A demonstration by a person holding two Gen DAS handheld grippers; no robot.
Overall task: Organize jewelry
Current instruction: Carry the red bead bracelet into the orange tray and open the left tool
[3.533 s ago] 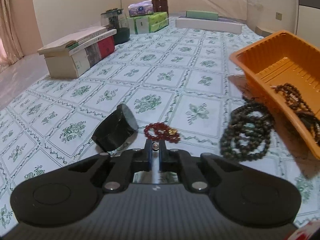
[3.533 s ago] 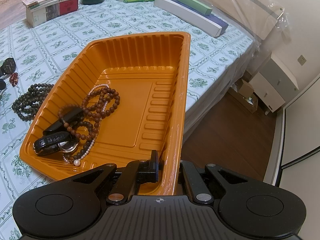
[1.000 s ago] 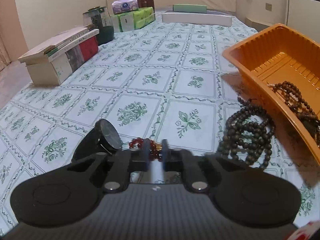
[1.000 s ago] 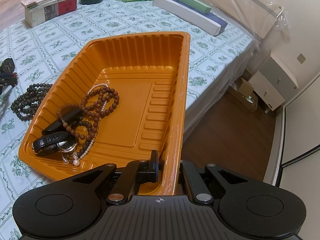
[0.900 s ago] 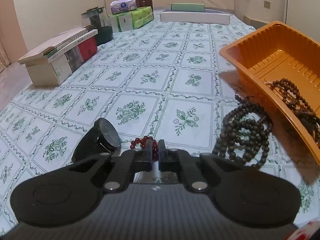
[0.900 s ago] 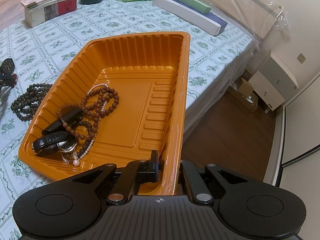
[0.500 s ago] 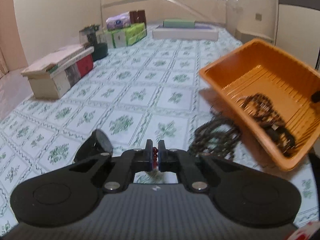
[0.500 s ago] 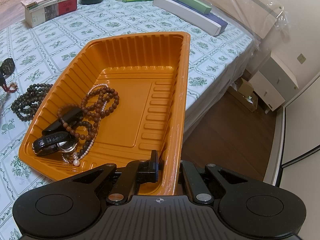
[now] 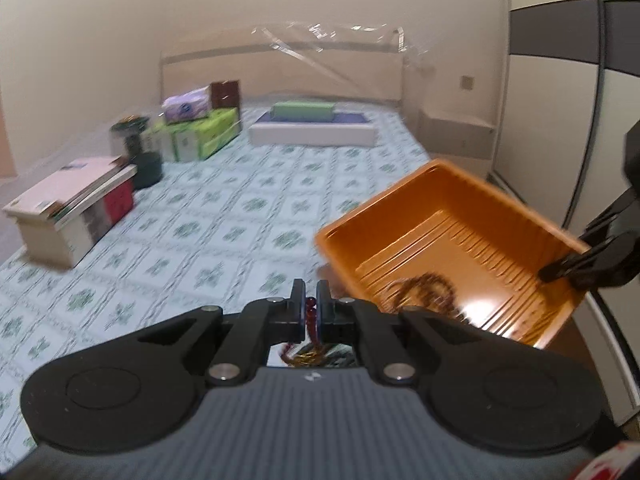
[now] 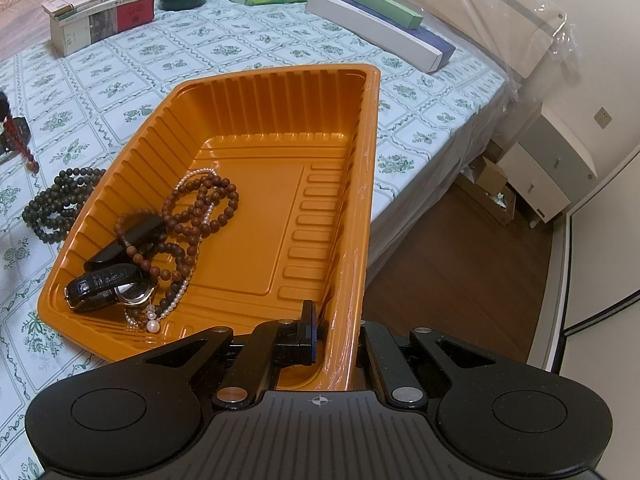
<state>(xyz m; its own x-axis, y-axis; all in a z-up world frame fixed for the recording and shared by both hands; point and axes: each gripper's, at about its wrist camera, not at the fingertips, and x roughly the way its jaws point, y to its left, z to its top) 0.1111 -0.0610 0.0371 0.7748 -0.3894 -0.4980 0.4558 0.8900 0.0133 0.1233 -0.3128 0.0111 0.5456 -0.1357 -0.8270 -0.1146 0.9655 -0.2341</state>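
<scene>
The red bead bracelet [image 9: 311, 312] is held between the fingers of the left gripper [image 9: 310, 300], not yet over the orange tray [image 10: 362, 184], whose rim is clamped by the right gripper [image 10: 332, 320]. A watch [image 10: 108, 286] and brown beads [image 10: 200, 208] are already inside; the dark bead necklace [image 10: 56, 204] is left on the bed.

I am in a home bedroom: my work surface is a bed [image 10: 280, 44] under a green floral sheet, its headboard [image 9: 280, 68] wrapped in clear plastic, a bedside cabinet [image 10: 552, 168] next to it, wood flooring [image 10: 460, 256] below, tissue packs [image 9: 200, 132] by the wall
</scene>
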